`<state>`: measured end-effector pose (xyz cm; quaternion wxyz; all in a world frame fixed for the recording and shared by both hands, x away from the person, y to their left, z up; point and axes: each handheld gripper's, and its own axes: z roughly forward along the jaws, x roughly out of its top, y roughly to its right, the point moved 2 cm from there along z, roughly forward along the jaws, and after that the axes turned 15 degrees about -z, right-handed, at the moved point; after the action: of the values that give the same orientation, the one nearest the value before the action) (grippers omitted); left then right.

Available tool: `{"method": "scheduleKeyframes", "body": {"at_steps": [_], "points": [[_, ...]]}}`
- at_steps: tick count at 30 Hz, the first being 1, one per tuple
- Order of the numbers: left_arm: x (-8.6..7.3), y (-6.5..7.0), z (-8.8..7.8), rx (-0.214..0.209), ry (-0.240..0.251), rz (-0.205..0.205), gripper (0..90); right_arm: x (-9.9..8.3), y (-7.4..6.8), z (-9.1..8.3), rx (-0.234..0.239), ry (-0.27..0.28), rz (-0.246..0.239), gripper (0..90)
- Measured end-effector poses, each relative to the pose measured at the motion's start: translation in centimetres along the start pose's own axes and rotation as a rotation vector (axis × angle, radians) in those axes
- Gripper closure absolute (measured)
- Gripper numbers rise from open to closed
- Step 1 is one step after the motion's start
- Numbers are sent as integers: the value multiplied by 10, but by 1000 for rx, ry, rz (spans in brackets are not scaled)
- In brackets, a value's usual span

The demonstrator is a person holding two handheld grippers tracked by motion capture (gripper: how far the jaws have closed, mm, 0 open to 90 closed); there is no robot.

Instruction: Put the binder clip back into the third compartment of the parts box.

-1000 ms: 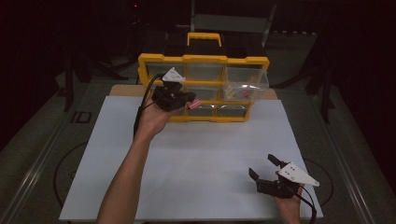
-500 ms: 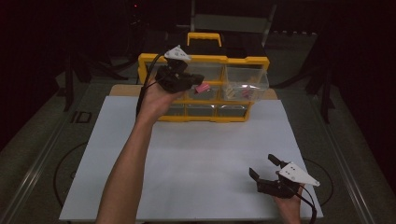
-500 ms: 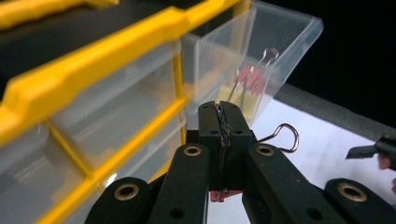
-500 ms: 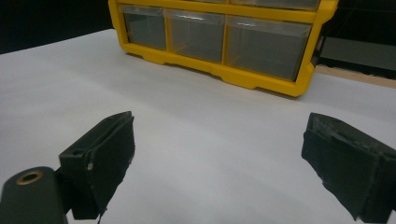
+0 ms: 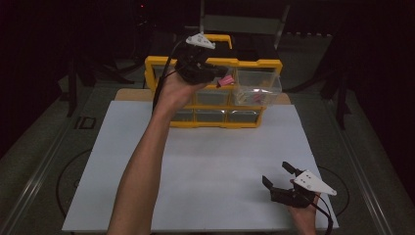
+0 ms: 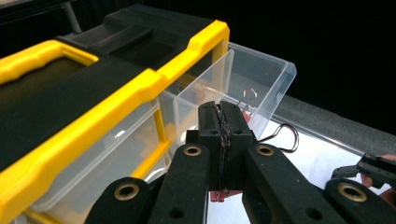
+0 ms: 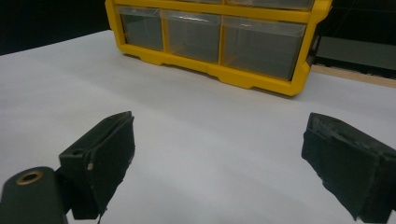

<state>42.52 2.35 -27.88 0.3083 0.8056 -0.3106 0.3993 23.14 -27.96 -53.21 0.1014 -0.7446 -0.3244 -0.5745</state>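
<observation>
Small pink part (image 5: 226, 81), pinched between the closed jaws of the left gripper (image 5: 215, 77) and held high beside the pulled-out clear drawer (image 5: 258, 88) of the yellow organizer (image 5: 215, 123), probably for dropping in from above. Red corner visible under the pressed pads (image 6: 223, 193). Drawer rim (image 6: 261, 56) just ahead, wire clips (image 6: 250, 95) inside, room over its open top. Right gripper (image 5: 279, 177) low on the white sheet (image 5: 215, 161), jaws spread wide, gripping nothing, well apart from the organizer.

Your left gripper (image 6: 223, 140) jaws are hiding most of the small red part (image 6: 225, 195) they're pinching; what's lying inside the clear drawer (image 6: 261, 88) is too small to tell.
</observation>
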Motion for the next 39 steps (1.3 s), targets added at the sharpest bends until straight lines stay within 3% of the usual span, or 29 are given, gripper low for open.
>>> {"method": "scheduleKeyframes", "body": {"at_steps": [9,24,25,26,27,28,29,30,31,33,39], "points": [[13,7,8,-10,11,-6,899,0,-1,0,1,2,-3,90],[25,21,43,-19,5,-21,892,0,1,-3,-2,3,-3,90],[25,20,44,-13,11,-37,853,-1,1,-3,-5,3,-7,90],[24,19,45,-12,16,-60,696,-1,1,-4,-3,4,-3,90],[22,17,45,39,20,-64,555,-1,1,-4,-3,4,-4,90],[21,16,45,63,17,-72,336,-1,2,-5,-3,5,-1,90],[21,16,45,63,17,-72,251,-1,2,-5,-4,5,-1,90],[16,10,43,98,8,-92,137,-1,2,-4,-4,5,-2,90],[13,7,41,120,5,-95,119,-1,1,-4,-3,5,-1,90],[10,5,40,123,2,-96,65,0,1,-3,-4,4,-6,90],[-16,-15,24,144,-10,-117,30,1,-1,-2,2,2,-8,90]]}}
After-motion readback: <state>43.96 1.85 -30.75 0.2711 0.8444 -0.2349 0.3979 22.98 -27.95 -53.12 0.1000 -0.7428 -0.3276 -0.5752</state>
